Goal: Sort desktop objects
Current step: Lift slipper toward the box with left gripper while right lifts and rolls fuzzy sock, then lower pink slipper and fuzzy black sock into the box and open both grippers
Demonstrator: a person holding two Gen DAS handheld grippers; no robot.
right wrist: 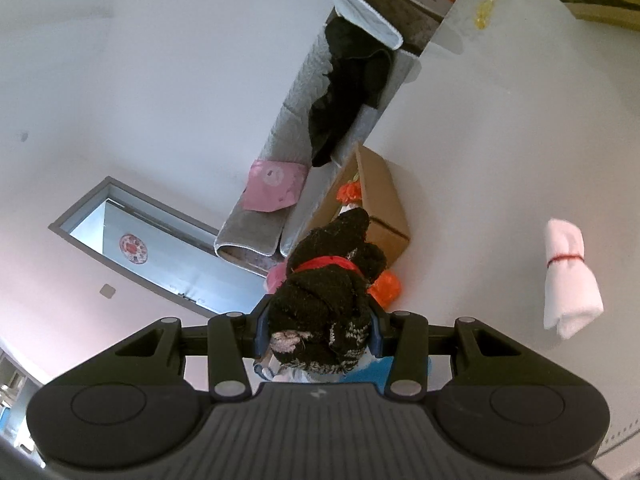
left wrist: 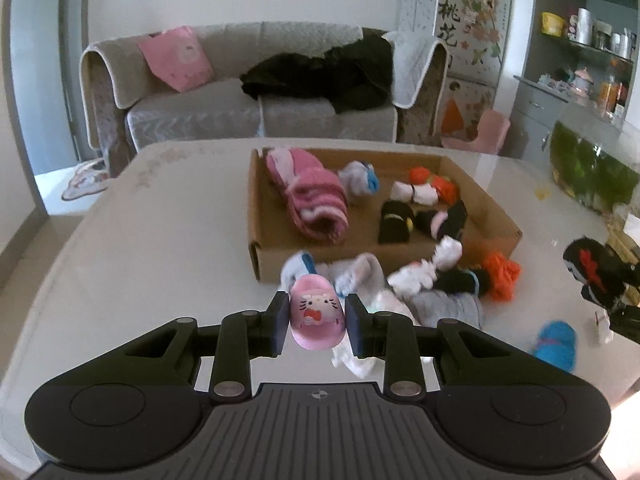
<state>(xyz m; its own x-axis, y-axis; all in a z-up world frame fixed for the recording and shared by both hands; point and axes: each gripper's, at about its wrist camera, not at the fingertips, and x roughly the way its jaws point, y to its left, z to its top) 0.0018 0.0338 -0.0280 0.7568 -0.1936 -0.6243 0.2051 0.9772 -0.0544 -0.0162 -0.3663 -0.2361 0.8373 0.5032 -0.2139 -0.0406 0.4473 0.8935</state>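
Note:
My left gripper (left wrist: 317, 312) is shut on a small pink cartoon-cat slipper (left wrist: 316, 316), held above a heap of loose socks (left wrist: 420, 284) in front of a cardboard box (left wrist: 460, 254). The box holds a pink sock roll (left wrist: 312, 196) and several black, white and orange sock bundles. My right gripper (right wrist: 318, 326) is shut on a black sock bundle tied with a red band (right wrist: 326, 292); that view is rolled sideways. The bundle also shows at the right edge of the left wrist view (left wrist: 596, 276). The box shows beyond the bundle in the right wrist view (right wrist: 384, 200).
A blue sock roll (left wrist: 556, 344) lies at the table's right. A white roll with a red band (right wrist: 568, 276) lies on the table (right wrist: 500, 140). A fish tank (left wrist: 592, 164) stands at the far right. A sofa (left wrist: 248, 92) is behind the table.

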